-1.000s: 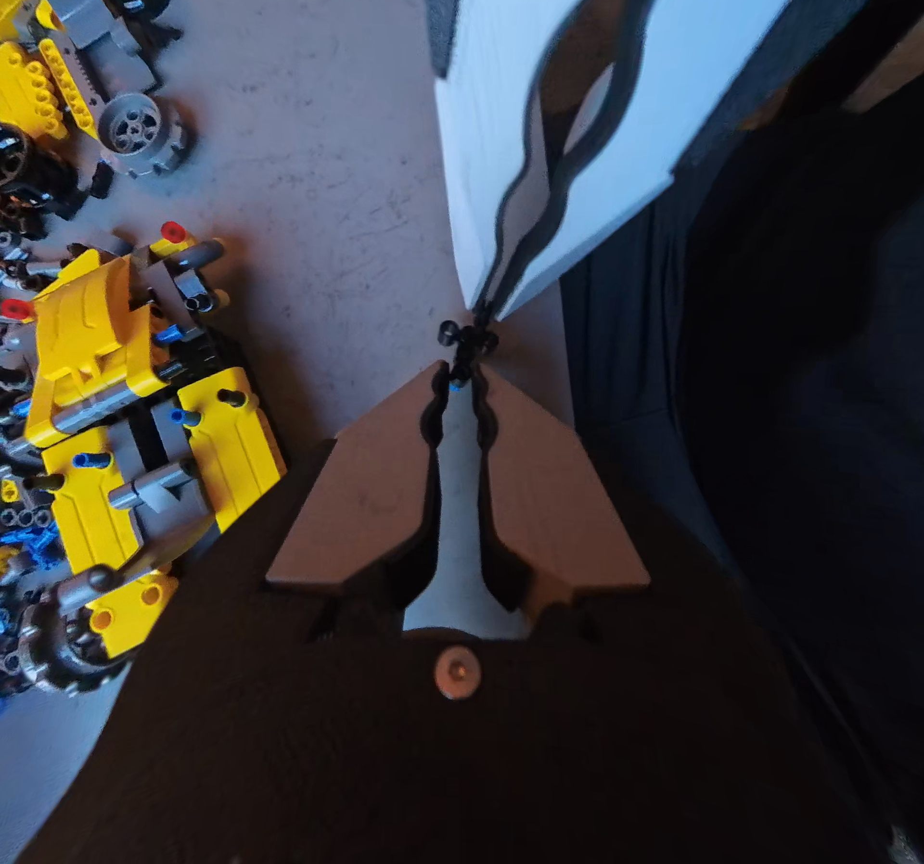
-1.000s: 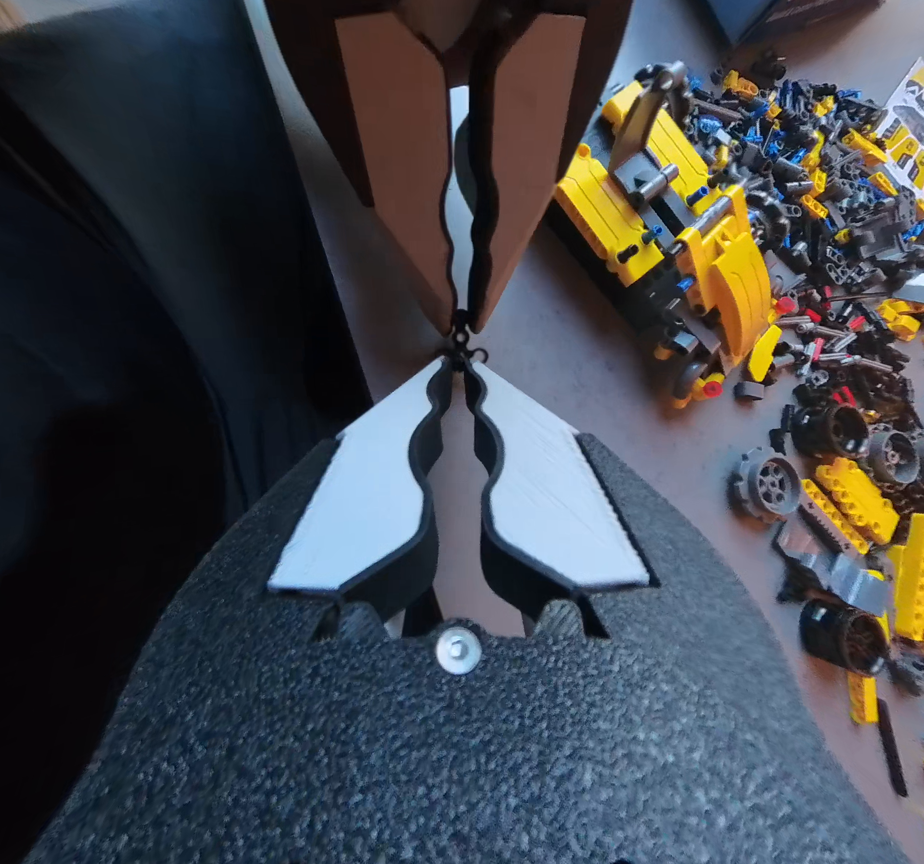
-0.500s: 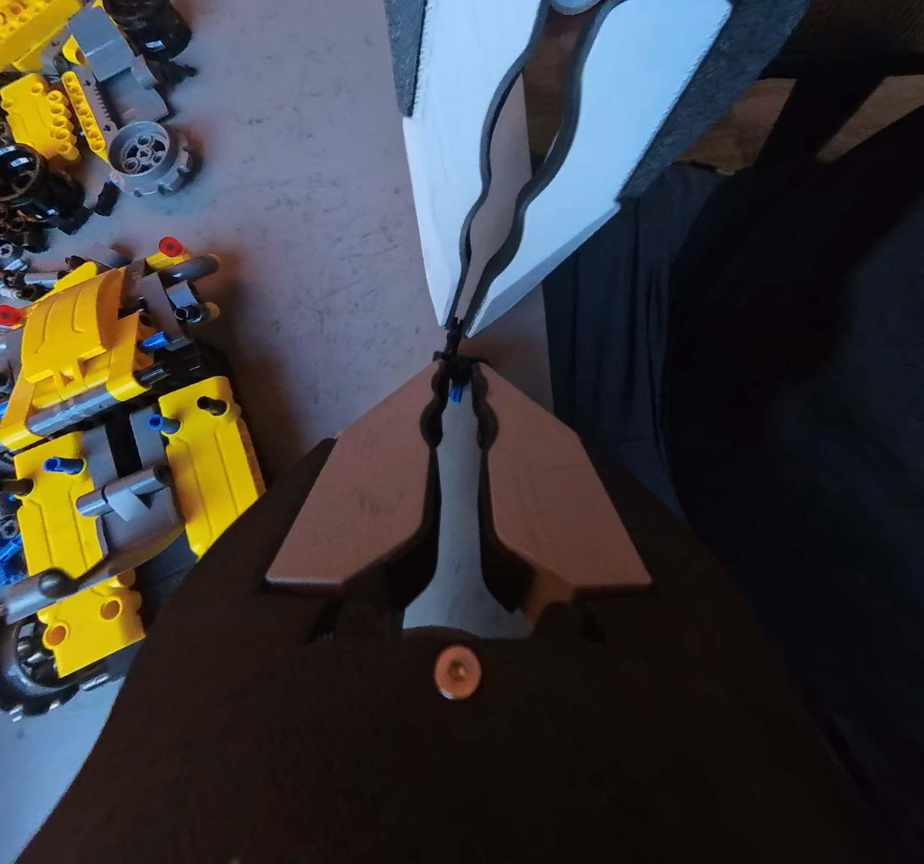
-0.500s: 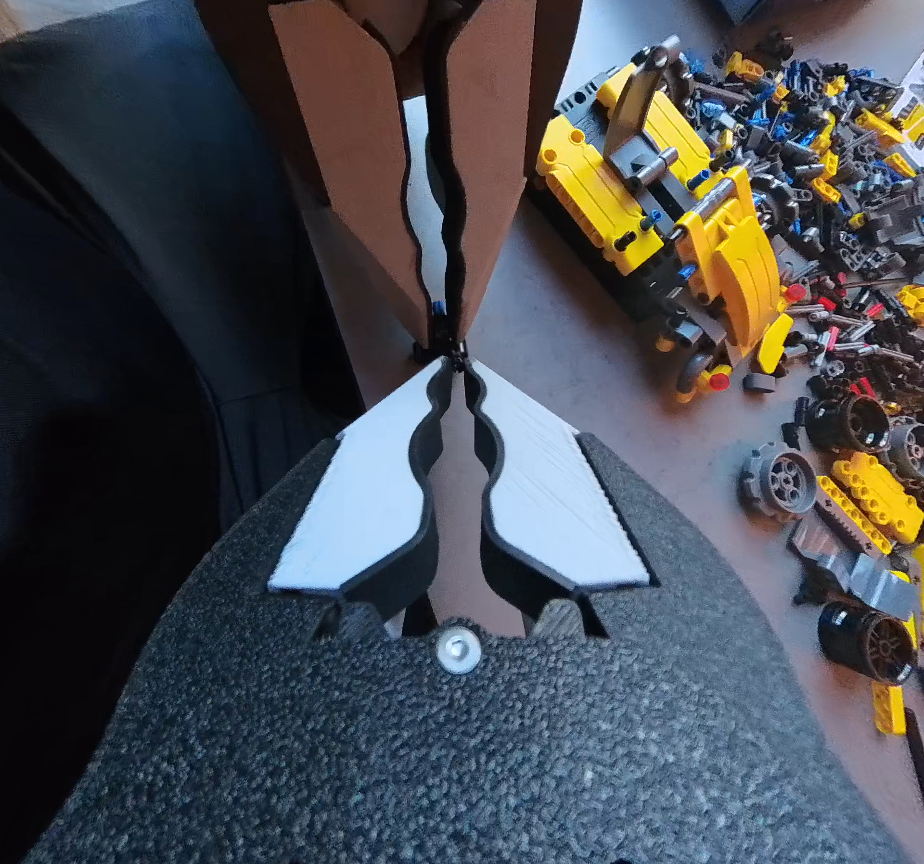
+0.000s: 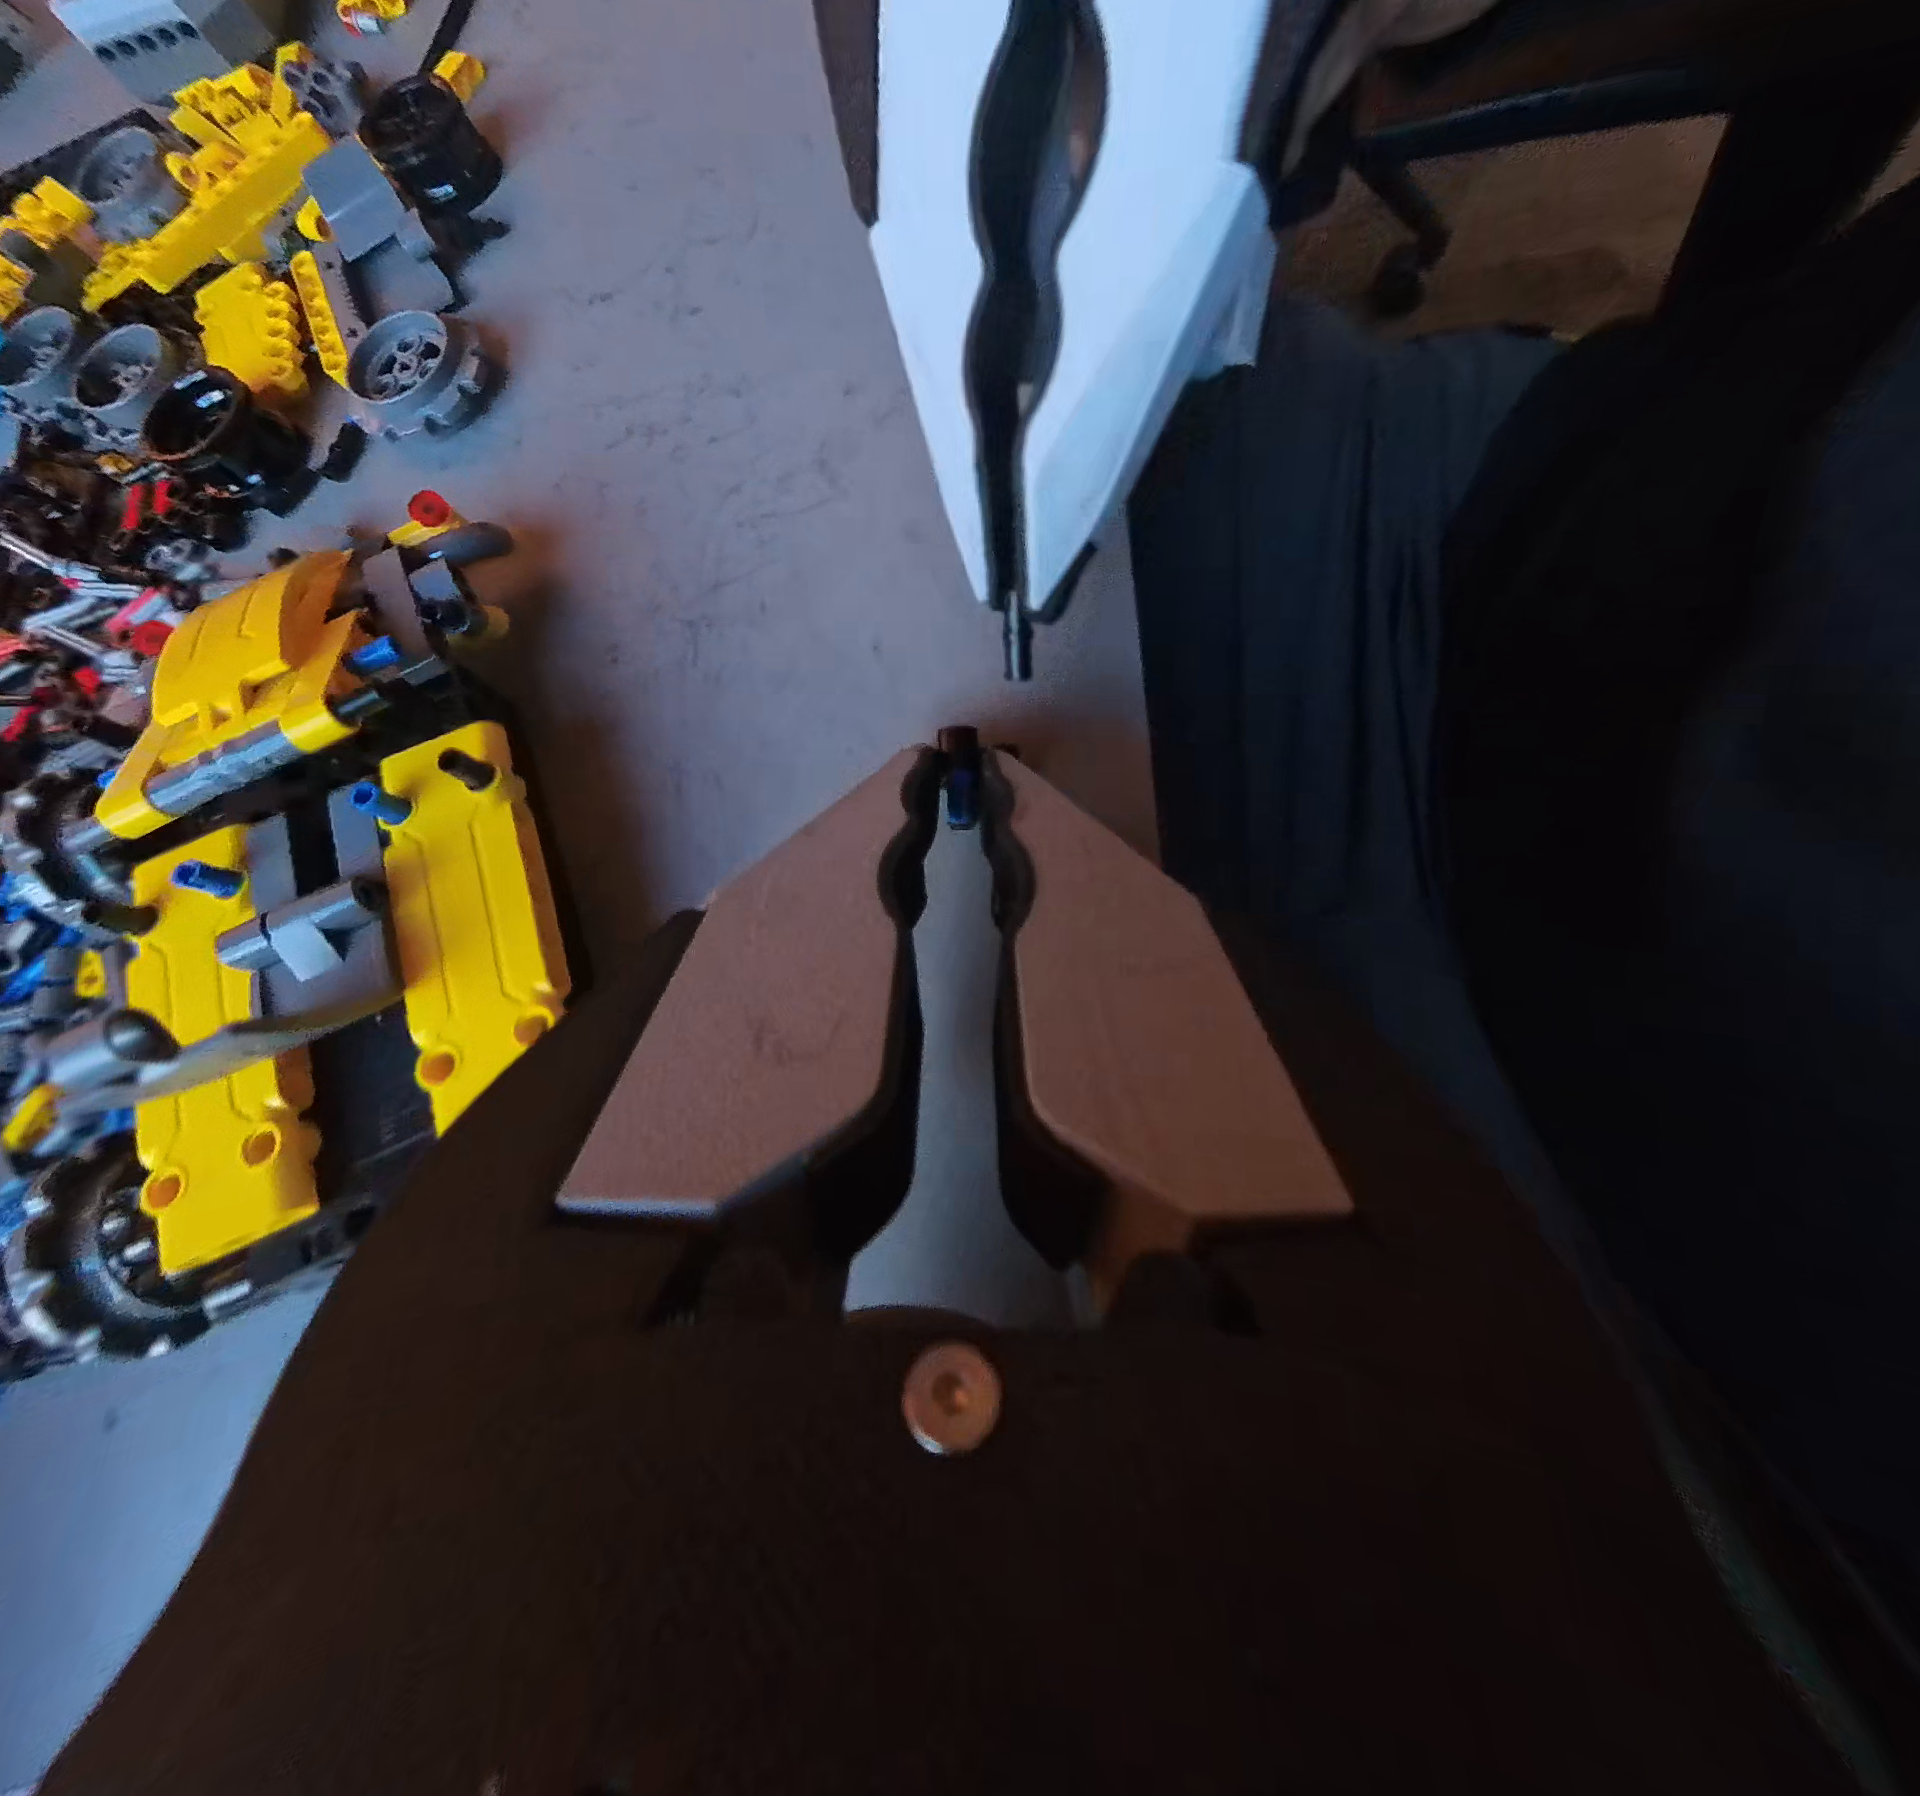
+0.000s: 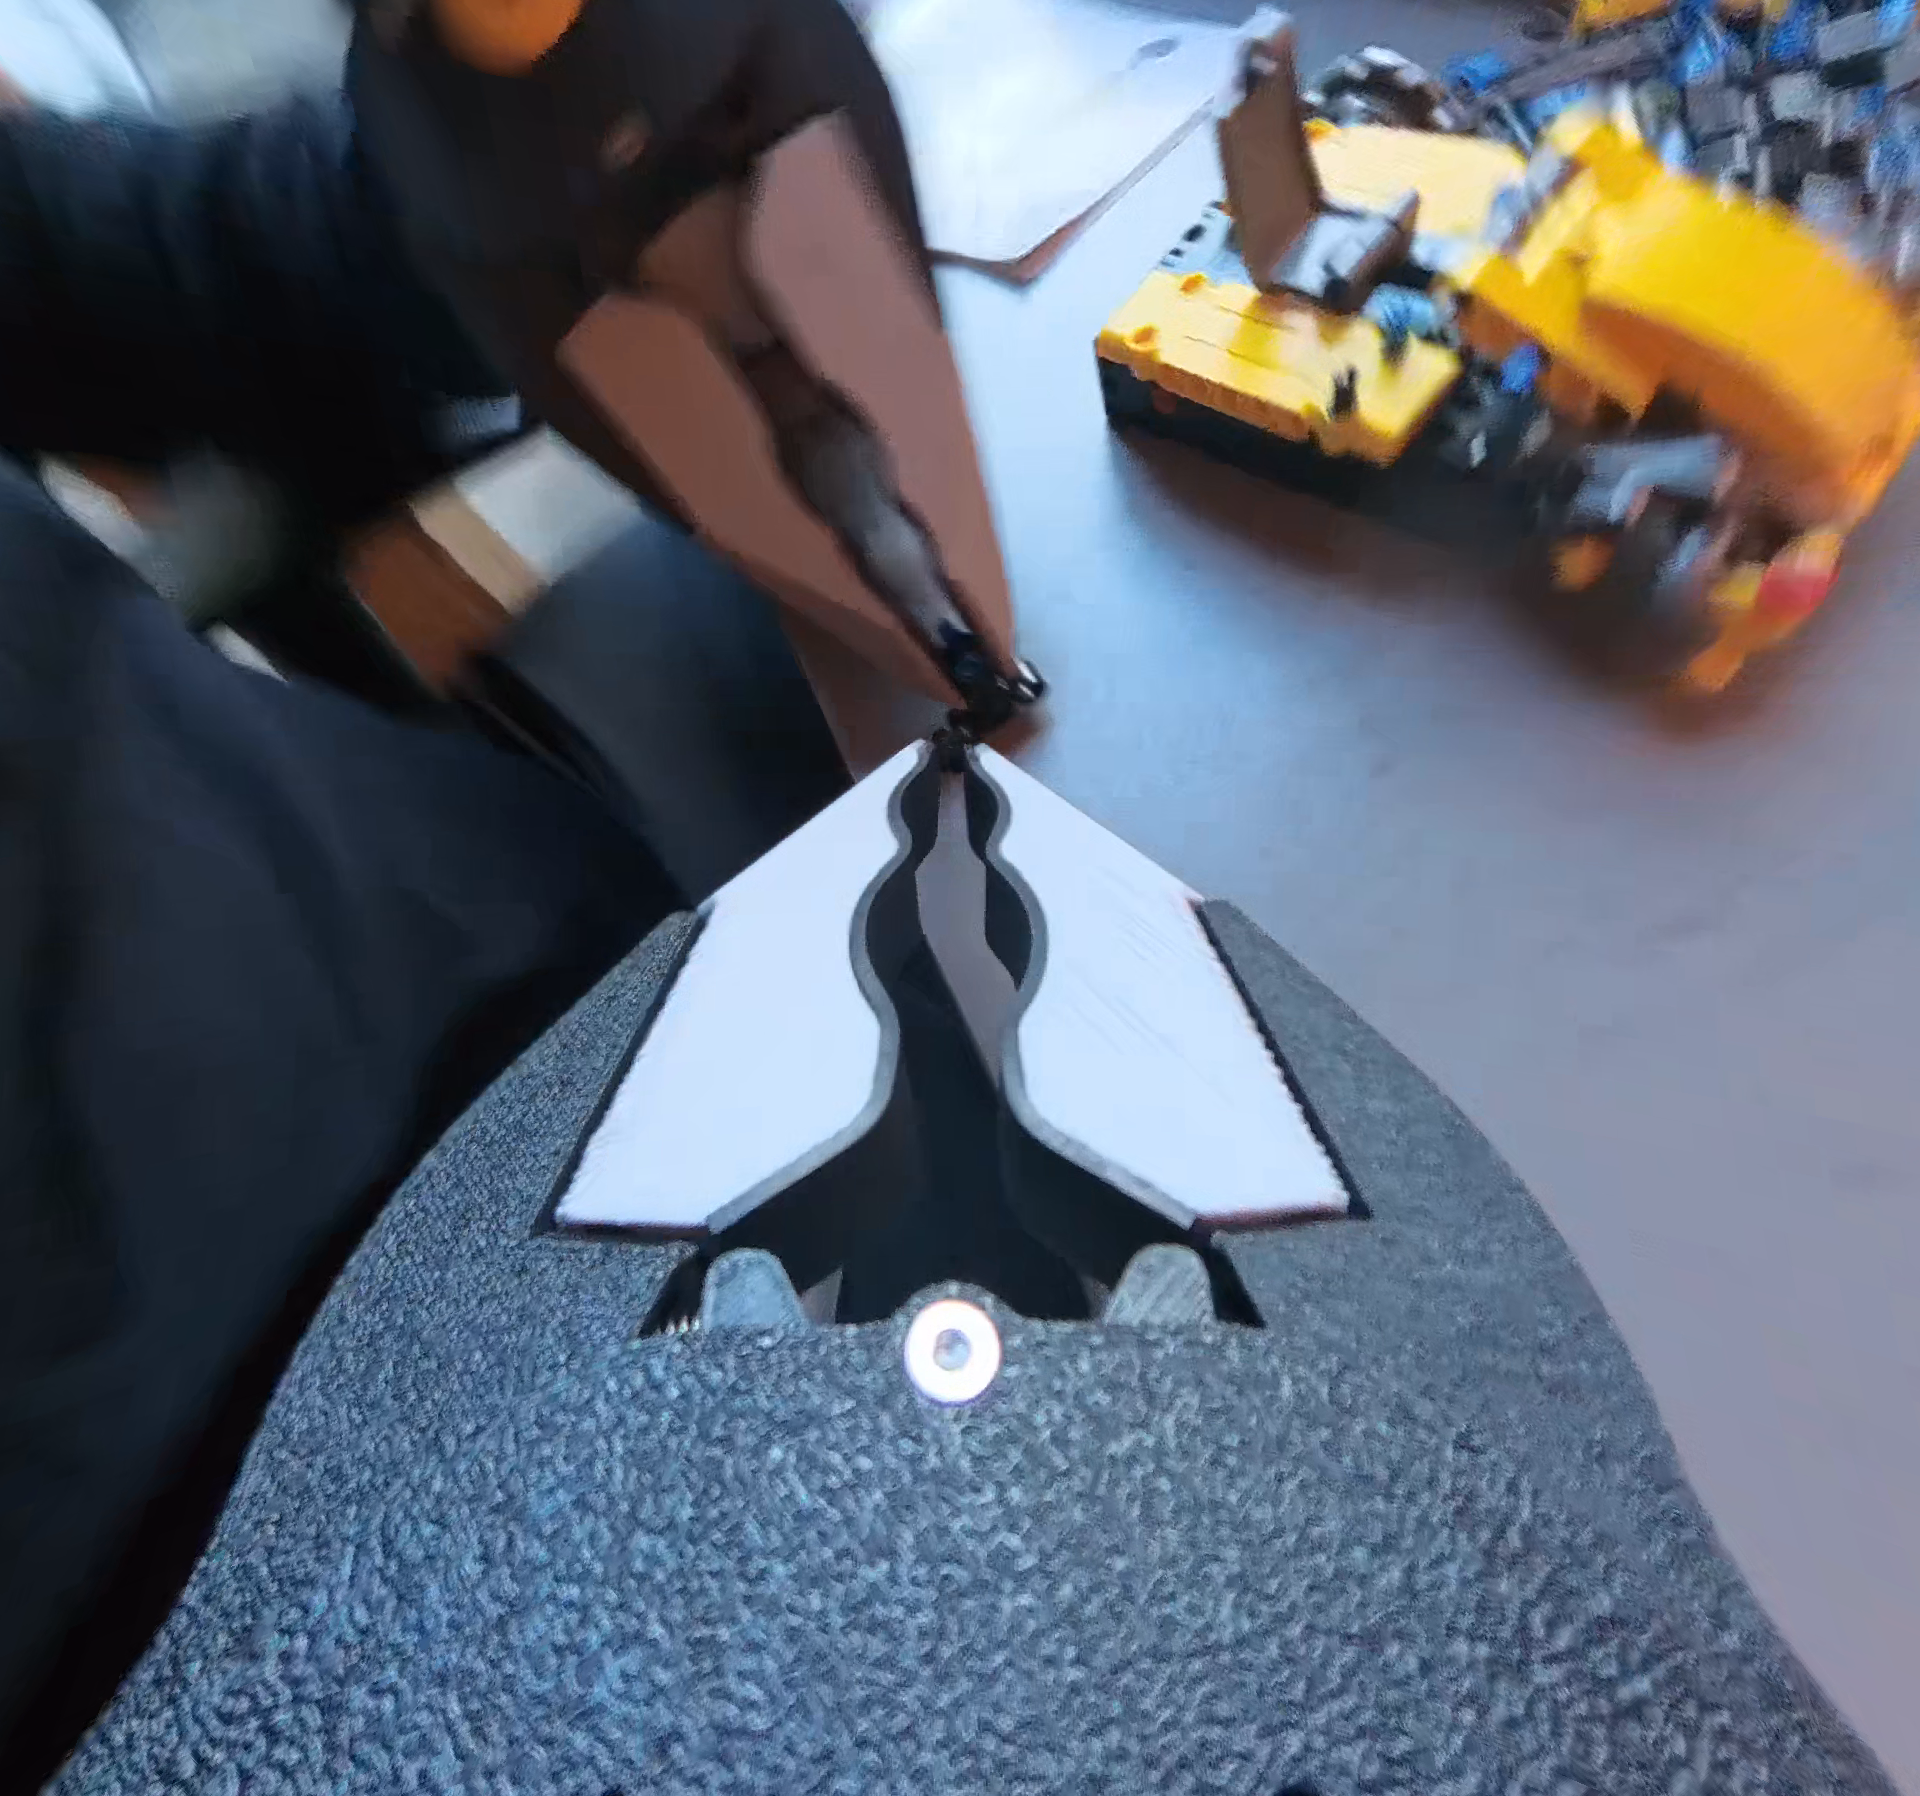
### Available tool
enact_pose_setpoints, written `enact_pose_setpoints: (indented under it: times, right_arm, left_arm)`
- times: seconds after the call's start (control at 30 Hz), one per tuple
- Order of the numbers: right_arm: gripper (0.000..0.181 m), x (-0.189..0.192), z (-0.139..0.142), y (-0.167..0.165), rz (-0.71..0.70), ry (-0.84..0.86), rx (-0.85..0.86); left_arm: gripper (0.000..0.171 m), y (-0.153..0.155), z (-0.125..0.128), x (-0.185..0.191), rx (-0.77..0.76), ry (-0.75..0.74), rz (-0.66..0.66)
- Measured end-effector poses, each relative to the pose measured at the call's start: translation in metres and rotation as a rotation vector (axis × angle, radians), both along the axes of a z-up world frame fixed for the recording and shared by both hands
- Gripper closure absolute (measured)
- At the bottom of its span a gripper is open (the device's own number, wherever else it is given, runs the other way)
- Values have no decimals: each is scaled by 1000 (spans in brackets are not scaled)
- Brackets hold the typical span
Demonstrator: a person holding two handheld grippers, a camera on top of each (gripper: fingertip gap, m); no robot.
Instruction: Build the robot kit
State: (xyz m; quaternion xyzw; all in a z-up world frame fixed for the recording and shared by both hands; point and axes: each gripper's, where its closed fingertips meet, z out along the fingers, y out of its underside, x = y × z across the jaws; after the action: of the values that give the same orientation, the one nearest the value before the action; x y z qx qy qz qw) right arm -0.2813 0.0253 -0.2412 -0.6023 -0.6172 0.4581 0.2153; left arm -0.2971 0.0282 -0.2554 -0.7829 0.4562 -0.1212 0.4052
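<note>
Left gripper (image 5: 957, 780): brown fingers pressed nearly together at the tips, pinching a small black connector with a blue pin (image 5: 958, 782) that sits in the gap and pokes just past the fingertips. Right gripper (image 6: 948, 759): white fingers drawn together at the tips, pinching a thin black pin (image 5: 1014, 640) that sticks out beyond them. In the left wrist view the two pieces are near each other but apart, a strip of table between them; the right wrist view is motion-blurred and there I cannot tell whether they touch. Both grippers are tip to tip over the near edge of the grey table (image 5: 675, 292), with dark clothing of a person (image 5: 1558, 707) just beyond that edge. Left of the left gripper on the table: a part-built yellow and grey brick vehicle (image 5: 312, 915) with a black tyre at its lower end. Farther up the table: a loose pile of parts, including a grey wheel hub (image 5: 410, 364), a black tyre (image 5: 431, 136), yellow beams (image 5: 249, 323) and a grey block (image 5: 145, 11). Right wrist view shows the same vehicle, blurred, with a white sheet (image 6: 997, 84) behind it.
</note>
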Motion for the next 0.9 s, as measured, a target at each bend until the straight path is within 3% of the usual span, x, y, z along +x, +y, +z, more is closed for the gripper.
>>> enact_pose_setpoints:
  times: [0.03, 0.4, 0.63, 0.9]
  right_arm:
    - [177, 0, -2, 0, -16, 5, -27]
    - [177, -9, -5, -15, -79, 83, -41]
    - [177, -10, -15, -23, -36, 68, 196]
    - [177, -12, -11, -25, -32, 149, 207]
  left_arm:
    - [167, -3, 0, -1, 8, 6, 1]
    - [167, -20, 0, -1, -27, -16, 25]
    - [167, -22, 0, -2, -12, -7, 7]
    - [167, -26, 0, -2, 15, 11, -6]
